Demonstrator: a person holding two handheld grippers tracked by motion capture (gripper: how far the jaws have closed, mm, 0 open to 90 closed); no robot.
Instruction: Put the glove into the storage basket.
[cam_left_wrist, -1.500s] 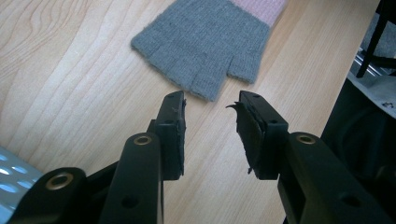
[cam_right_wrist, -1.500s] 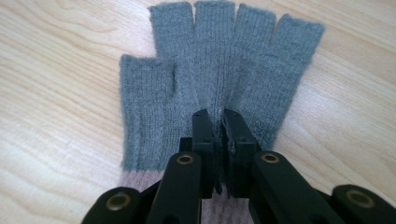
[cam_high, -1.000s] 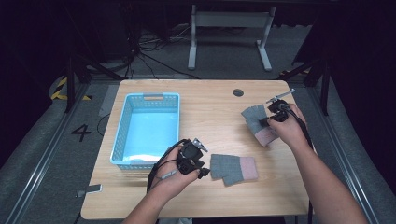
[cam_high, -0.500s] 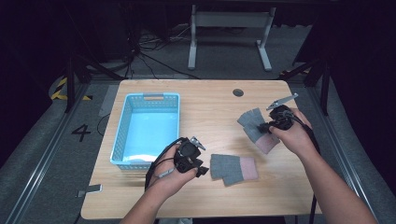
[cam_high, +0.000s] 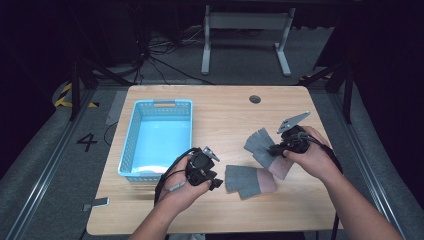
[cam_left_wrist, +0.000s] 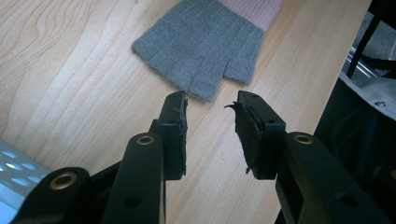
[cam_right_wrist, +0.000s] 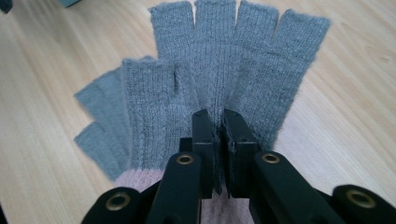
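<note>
Now the right gripper (cam_right_wrist: 218, 122) has its jaws pinched on the knit of a grey fingerless glove (cam_right_wrist: 219, 70) — the fabric bunches between the pads, its stubby fingers fanning out ahead of the jaws and its pink cuff (cam_right_wrist: 140, 179) down near the gripper's body. The left gripper (cam_left_wrist: 210, 105) hovers over bare wood, jaws apart with nothing between them, and a second grey glove (cam_left_wrist: 205, 46) lies flat just ahead of its tips. Behind and beside the left gripper (cam_high: 202, 170) sits a blue basket (cam_high: 131, 145) on the table (cam_high: 220, 115).
</note>
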